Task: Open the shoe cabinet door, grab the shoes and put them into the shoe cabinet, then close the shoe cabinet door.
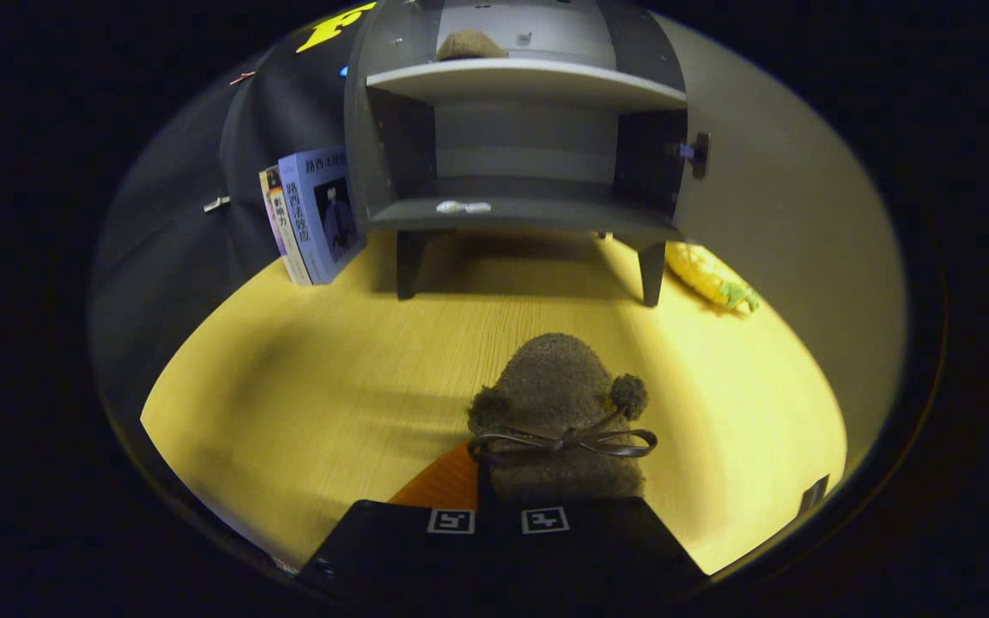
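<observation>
A brown fuzzy shoe (559, 412) with a bow and two pom-poms sticks out just ahead of my gripper (496, 508), toe pointing at the cabinet. The fingers stand close together, pinching the shoe's heel end; its back part is hidden behind them. Beyond it stands the grey shoe cabinet (520, 210) on short legs, its door (769, 197) swung wide open to the right, handle (699, 154) showing. A second brown shoe (470, 45) lies on the upper shelf (529, 81). The lower shelf holds only a small white object (463, 207) at its front edge.
The yellow wooden tabletop (306, 378) stretches between the shoe and the cabinet. A few books (314, 215) lean against the cabinet's left side. A yellow plush toy (709, 275) lies by the right leg, below the open door.
</observation>
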Available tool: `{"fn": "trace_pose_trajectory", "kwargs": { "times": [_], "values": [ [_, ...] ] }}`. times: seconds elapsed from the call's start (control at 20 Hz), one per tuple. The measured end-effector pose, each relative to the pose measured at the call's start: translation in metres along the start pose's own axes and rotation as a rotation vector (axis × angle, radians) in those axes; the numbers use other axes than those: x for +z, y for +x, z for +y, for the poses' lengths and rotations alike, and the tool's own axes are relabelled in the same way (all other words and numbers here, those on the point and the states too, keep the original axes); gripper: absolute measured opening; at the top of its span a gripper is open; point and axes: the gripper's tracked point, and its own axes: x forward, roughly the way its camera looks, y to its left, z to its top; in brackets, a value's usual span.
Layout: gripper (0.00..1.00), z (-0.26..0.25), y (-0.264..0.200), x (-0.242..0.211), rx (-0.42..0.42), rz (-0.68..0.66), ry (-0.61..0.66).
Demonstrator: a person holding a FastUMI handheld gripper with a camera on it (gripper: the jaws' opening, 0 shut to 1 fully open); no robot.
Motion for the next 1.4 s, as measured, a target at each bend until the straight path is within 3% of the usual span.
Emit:
{"fn": "trace_pose_trajectory", "kwargs": {
  "times": [0.4, 0.8, 1.15, 1.4],
  "values": [
    [0.05, 0.017, -0.060, 0.155, -0.015, -0.204, -0.001],
    [0.05, 0.030, -0.103, 0.273, -0.003, -0.327, 0.059],
    [0.05, 0.012, -0.090, 0.349, -0.029, -0.293, 0.090],
    [0.05, -0.006, -0.043, 0.388, -0.012, -0.205, 0.079]
  ]
}}
